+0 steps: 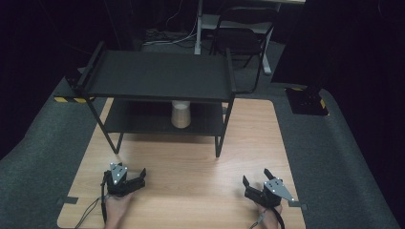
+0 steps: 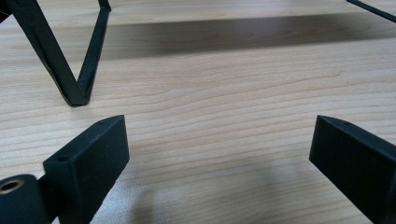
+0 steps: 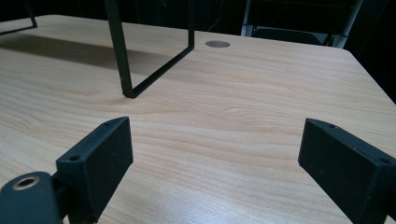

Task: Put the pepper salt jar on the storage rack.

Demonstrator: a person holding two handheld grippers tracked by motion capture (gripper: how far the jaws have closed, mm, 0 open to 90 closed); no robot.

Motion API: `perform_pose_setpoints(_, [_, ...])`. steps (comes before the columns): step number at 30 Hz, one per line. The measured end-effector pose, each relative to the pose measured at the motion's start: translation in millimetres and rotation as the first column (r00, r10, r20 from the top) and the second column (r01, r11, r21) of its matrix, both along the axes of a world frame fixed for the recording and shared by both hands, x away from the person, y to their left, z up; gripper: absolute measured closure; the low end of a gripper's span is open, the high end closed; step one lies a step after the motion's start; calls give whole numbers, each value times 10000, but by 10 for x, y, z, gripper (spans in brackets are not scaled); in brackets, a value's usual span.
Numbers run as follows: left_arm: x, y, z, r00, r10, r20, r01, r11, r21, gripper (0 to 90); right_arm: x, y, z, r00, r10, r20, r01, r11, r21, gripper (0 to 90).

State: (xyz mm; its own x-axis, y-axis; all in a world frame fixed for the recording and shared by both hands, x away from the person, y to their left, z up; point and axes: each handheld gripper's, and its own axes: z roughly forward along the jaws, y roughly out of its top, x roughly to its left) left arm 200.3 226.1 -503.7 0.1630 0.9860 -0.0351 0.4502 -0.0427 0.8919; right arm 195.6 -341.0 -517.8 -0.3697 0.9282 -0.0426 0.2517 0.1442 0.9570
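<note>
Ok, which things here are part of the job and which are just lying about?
Job:
left tongs, open
right tongs, open
beige cup on lower shelf
black rack

Lying about:
folding chair
cables on floor

Matt black metal rack (image 1: 157,76) on smooth light-wood table (image 1: 191,181)

A light wooden table (image 1: 248,143) carries a black two-tier metal shelf rack (image 1: 157,76), whose lower shelf (image 1: 138,119) holds a pale cylindrical paper cup (image 1: 181,114)
</note>
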Motion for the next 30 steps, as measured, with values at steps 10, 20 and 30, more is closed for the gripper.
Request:
perform_pose_setpoints(10, [1, -4, 0, 10000, 7, -3, -7, 10000, 18, 50, 9, 21, 11, 10000, 71, -42, -72, 9998, -192, 91])
perform_pose_setpoints(20, [4, -23, 5, 9999, 97, -39, -97, 9999, 85, 50, 12, 23, 12, 9999, 94, -49, -95, 9997, -216, 91])
perform_pose_setpoints(30, [4, -22, 5, 9999, 91, -41, -91, 9999, 90, 50, 8, 27, 9, 9999, 102, -23, -102, 9996, -252, 91])
